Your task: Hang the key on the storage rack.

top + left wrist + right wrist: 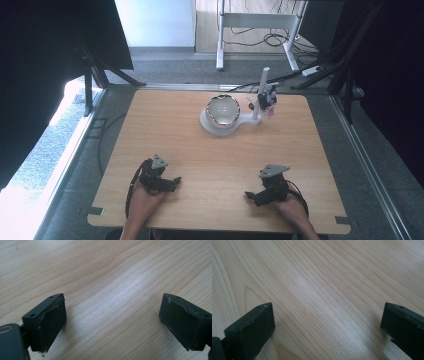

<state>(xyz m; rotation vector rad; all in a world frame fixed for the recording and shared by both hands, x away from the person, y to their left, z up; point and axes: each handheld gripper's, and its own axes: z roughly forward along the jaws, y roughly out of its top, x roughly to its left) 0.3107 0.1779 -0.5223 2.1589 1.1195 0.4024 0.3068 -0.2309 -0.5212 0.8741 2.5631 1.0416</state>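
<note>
Near the table's front edge on the left, my left gripper (pixel 170 183) rests low over the wood in a hand, its jaws wide apart. In the left gripper view the left gripper (pixel 112 322) stands open with only bare wood grain between its black pads. On the right side, my right gripper (pixel 252 197) is held close to the tabletop, pointing inward. The right gripper (pixel 327 327) also stands open, nothing between its fingers. A shiny metal bowl (pixel 223 110) sits on a white base (pixel 212 128) at the far middle of the table, well away from both grippers.
A white post (pixel 261 92) rises from the base to the right of the bowl and carries a small dark device with pink parts (pixel 269 97). The wooden table (pixel 165 135) has dark curtains and metal frame legs around it; cables lie on the floor behind.
</note>
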